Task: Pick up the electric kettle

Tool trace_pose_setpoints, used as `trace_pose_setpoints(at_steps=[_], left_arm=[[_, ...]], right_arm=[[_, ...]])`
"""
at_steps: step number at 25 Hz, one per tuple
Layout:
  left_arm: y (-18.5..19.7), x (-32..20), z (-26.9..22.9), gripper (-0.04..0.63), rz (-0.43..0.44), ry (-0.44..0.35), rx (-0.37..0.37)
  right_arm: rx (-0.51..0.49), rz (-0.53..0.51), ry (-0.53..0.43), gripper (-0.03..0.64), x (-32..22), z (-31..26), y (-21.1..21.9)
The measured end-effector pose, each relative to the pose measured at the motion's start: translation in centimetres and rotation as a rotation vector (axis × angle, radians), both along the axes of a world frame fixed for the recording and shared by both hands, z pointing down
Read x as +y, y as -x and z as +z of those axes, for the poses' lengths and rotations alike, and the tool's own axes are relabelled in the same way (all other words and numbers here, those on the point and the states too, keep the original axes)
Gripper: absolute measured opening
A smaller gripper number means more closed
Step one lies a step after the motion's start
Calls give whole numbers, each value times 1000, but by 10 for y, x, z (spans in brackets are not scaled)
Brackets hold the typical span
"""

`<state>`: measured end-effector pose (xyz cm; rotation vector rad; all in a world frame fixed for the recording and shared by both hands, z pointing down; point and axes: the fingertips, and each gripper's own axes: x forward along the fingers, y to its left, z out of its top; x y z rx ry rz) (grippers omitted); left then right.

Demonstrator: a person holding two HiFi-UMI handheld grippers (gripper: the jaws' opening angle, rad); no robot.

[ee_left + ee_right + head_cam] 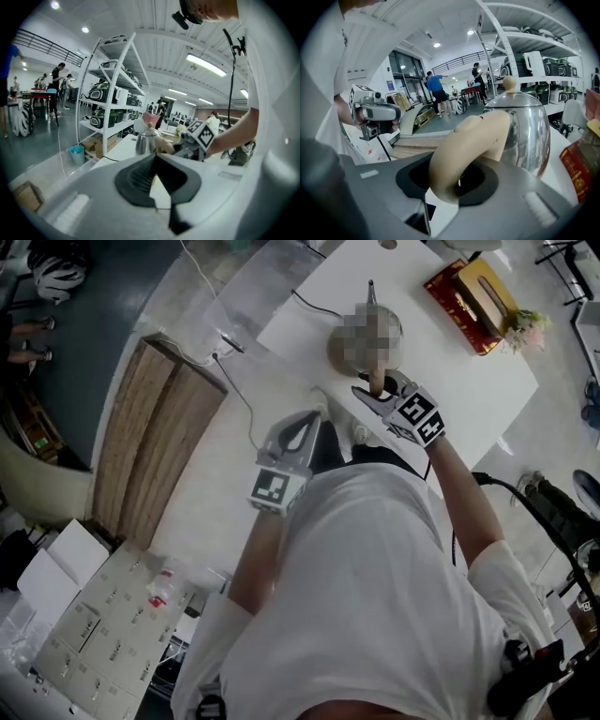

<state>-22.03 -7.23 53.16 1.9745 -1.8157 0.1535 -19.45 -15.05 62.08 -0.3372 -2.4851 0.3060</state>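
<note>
My right tongs point(454, 180) are closed on the beige handle point(464, 145) of the electric kettle point(525, 131), which curves up between both pads. My left tongs point(157, 176) are narrow, their tips nearly meeting, with nothing between them. In the head view they hang off the table at about 7 o'clock from the right tongs point(380, 395). The kettle stands on the white table point(469, 390), at 12 o'clock from my right tongs. A red box point(459, 296) lies at the kettle's 2 o'clock.
</note>
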Motion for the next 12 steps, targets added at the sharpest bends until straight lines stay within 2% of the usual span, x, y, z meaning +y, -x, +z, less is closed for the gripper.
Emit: trace_pose_setpoints(at_steps=[12], left_arm=[[-35, -41, -1, 2, 201, -22, -35]], right_arm=[[-3, 239, 2, 121, -53, -7, -58]])
